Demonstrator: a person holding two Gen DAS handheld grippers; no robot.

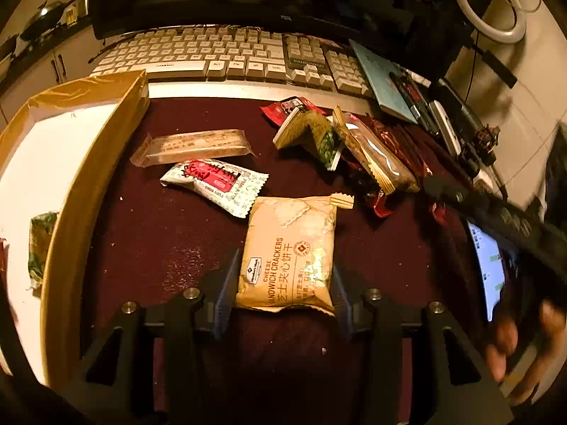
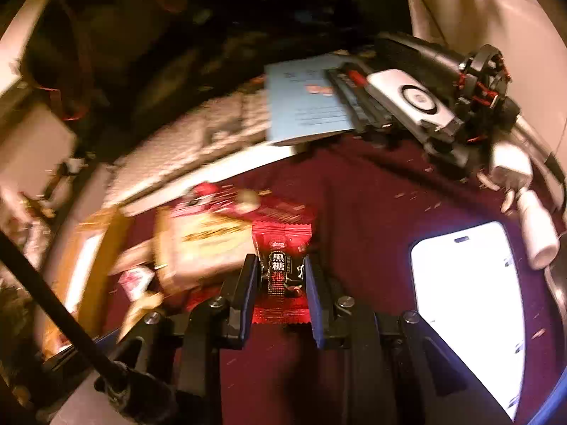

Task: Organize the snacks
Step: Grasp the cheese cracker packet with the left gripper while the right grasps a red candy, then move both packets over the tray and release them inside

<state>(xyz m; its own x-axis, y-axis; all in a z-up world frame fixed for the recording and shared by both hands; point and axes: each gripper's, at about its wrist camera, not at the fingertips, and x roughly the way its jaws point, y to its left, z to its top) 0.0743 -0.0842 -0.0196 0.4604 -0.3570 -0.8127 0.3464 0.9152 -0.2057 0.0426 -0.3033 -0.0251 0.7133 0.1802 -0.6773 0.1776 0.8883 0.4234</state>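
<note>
- Two claws were at work over a dark red worktop (image 1: 170, 233) scattered with snack packets.
- Left claw (image 1: 283, 294) was clenched on a tan cheese sandwich cracker packet (image 1: 288, 251), its blue pads (image 1: 226, 283) pressing the packet's two long sides; the packet lay flat on the worktop near its front edge.
- Right claw (image 2: 280, 283) was clenched on a small red-and-black brown sugar candy packet (image 2: 281, 265), one pad against each side of it, the packet's crimped lower end resting on the cloth.
- Just beyond the cracker packet lay a white-and-red packet (image 1: 216, 184) and, behind that, a clear-wrapped brown bar (image 1: 193, 147).
- Toward the right rear of the worktop sat a heap of packets: a green one (image 1: 312, 134), a brown one with a clear window (image 1: 375, 156), and red wrappers (image 1: 287, 108) beneath.
- Along the left edge stood a shallow box (image 1: 95, 163) with tan walls and a white floor, holding a green packet (image 1: 40, 244).
- At the back edge ran a beige keyboard (image 1: 219, 53), with a blue booklet (image 1: 382, 81) at its right end.
- Near the right edge lay a lit phone (image 2: 467, 304), screen up.
</note>
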